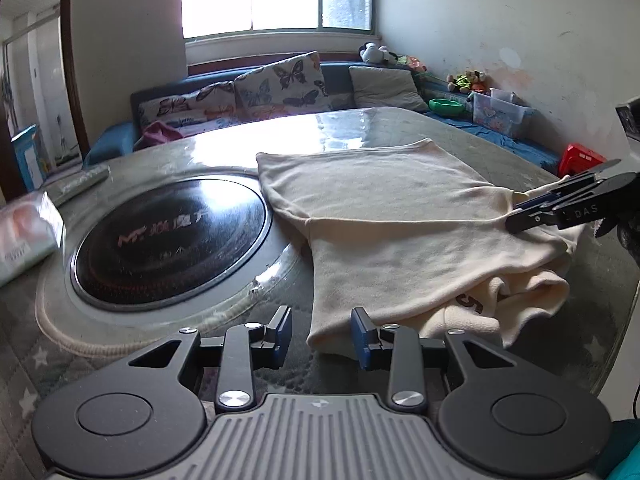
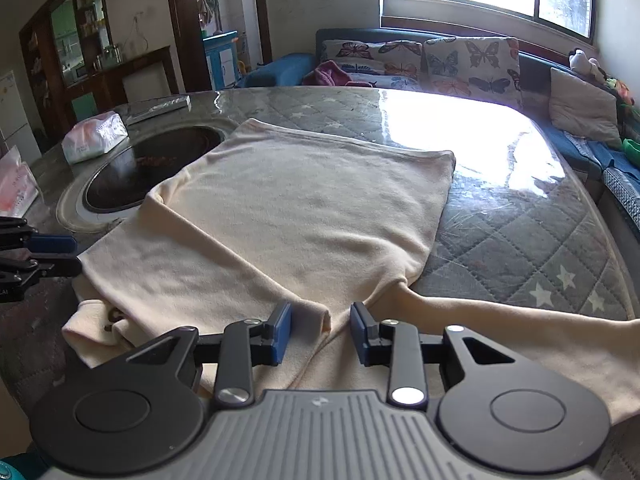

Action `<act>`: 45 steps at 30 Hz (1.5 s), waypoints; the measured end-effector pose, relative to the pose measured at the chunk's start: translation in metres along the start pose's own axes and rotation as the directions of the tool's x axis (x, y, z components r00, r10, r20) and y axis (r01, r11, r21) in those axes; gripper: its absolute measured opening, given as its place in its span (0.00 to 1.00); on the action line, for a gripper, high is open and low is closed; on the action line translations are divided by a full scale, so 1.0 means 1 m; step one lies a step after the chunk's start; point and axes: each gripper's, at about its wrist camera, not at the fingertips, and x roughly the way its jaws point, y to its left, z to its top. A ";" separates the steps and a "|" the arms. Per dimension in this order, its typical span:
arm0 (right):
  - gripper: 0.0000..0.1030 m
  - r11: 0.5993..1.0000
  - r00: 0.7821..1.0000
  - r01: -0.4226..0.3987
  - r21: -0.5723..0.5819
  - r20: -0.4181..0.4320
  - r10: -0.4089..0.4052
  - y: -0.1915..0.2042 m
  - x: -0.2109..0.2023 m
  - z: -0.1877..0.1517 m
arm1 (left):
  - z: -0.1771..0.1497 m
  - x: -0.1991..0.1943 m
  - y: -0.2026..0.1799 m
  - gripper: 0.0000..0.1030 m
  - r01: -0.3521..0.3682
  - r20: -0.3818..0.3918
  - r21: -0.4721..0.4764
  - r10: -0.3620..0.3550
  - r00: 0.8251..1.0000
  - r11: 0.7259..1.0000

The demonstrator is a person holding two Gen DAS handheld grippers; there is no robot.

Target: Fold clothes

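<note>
A cream long-sleeved top (image 1: 392, 216) lies on the round table, one sleeve folded across its body; it also shows in the right wrist view (image 2: 288, 216). My left gripper (image 1: 320, 338) is open and empty, its jaws at the folded sleeve's cuff edge. It shows from the side in the right wrist view (image 2: 64, 254). My right gripper (image 2: 320, 334) is open, low over the shoulder, with cloth between the jaws, and the other sleeve (image 2: 500, 332) stretches out to its right. It appears in the left wrist view (image 1: 524, 220) touching the garment's right edge.
A black round cooktop (image 1: 168, 236) is set in the table left of the garment. A tissue pack (image 2: 94, 138) and a flat remote-like bar (image 1: 82, 182) lie beyond it. A sofa with butterfly cushions (image 2: 424, 60) stands behind the table.
</note>
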 end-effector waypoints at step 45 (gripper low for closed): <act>0.31 0.998 0.999 -0.052 -0.024 -0.008 0.051 -0.006 0.006 0.014 | 0.069 0.076 0.000 0.29 0.179 -0.029 0.347 -0.180 0.983 0.921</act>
